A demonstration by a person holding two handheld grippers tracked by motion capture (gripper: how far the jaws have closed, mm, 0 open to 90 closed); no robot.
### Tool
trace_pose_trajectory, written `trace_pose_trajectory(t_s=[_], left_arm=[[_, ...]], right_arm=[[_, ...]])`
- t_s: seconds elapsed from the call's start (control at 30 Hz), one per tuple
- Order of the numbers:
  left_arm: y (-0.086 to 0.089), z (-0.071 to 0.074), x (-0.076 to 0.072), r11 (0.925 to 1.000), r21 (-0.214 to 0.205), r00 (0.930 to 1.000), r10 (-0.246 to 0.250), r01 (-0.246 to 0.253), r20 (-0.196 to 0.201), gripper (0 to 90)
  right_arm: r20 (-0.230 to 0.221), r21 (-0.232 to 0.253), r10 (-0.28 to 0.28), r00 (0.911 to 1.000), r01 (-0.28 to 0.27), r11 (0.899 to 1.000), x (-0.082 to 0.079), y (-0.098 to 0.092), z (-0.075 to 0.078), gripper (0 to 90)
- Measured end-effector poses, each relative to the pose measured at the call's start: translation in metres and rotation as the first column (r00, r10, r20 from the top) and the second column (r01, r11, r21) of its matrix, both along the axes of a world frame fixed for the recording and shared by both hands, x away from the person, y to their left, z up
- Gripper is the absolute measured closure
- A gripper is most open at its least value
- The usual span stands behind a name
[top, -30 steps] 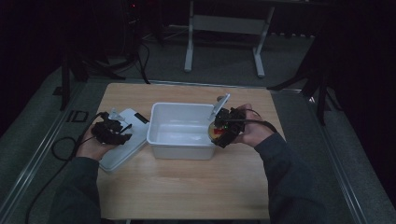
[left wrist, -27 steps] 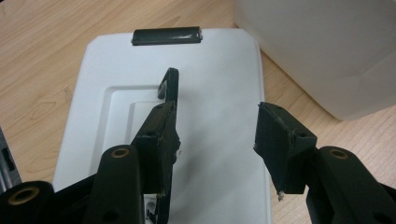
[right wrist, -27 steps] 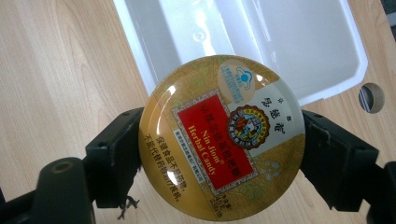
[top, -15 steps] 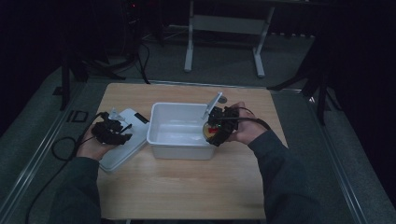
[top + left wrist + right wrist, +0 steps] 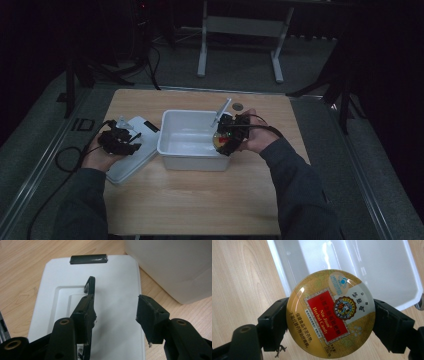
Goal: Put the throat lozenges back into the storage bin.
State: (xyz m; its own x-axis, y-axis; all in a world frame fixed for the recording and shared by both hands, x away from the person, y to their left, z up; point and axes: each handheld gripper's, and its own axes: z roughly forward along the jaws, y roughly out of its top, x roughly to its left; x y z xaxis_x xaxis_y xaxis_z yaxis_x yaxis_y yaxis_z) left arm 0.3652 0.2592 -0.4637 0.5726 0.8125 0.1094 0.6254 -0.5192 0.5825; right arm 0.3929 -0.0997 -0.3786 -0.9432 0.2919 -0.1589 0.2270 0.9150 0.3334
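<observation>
Right gripper (image 5: 329, 322) clamps a candy tin (image 5: 330, 313) over the white bin's (image 5: 187, 150) rim — left gripper (image 5: 115, 315) (fingers apart, empty) above the lid (image 5: 117, 290).

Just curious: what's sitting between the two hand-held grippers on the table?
In the high view, the open white bin stands between the left gripper and the right gripper, which holds a candy tin.

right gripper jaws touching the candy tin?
Touching. Right gripper view: both jaws of the right gripper press the round candy tin at its opposite edges.

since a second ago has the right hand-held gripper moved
Yes. The right hand-held gripper, shut on the candy tin, has shifted left, from beside the white bin's right wall to over its right rim.
</observation>
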Motion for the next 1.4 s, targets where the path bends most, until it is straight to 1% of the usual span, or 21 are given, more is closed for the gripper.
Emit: trace_pose_trajectory(t_s=[0.33, 0.7, 0.87, 1.13, 1.23, 1.4], left_arm=[[0.001, 0.0, 0.0, 1.0, -0.001, 1.0, 0.0, 0.0, 0.0, 48.2], [0.001, -0.001, -0.001, 1.0, -0.001, 1.0, 0.002, -0.002, -0.002, 48.2], [0.001, -0.001, -0.001, 1.0, -0.001, 1.0, 0.002, -0.002, -0.002, 48.2], [0.002, -0.001, -0.001, 1.0, -0.003, 1.0, 0.003, -0.003, 0.0, 48.2], [0.003, -0.001, -0.001, 1.0, -0.001, 1.0, 0.003, -0.003, -0.002, 48.2], [0.004, -0.002, -0.002, 1.0, -0.004, 1.0, 0.005, -0.005, 0.0, 48.2]], right_arm=[[-0.017, -0.015, -0.012, 0.9998, 0.011, 1.0, 0.009, 0.003, -0.007, 19.9], [-0.026, -0.016, -0.011, 0.9996, 0.011, 1.0, 0.011, 0.007, -0.011, 19.8], [-0.034, -0.016, -0.014, 0.9993, 0.013, 1.0, 0.012, 0.008, -0.012, 19.8], [-0.035, -0.016, -0.011, 0.9993, 0.011, 1.0, 0.014, 0.012, -0.011, 19.7], [-0.033, -0.024, -0.011, 0.9994, 0.01, 1.0, 0.014, 0.013, -0.012, 19.7], [-0.039, -0.023, -0.018, 0.9991, 0.017, 1.0, 0.018, 0.015, -0.013, 19.7]])
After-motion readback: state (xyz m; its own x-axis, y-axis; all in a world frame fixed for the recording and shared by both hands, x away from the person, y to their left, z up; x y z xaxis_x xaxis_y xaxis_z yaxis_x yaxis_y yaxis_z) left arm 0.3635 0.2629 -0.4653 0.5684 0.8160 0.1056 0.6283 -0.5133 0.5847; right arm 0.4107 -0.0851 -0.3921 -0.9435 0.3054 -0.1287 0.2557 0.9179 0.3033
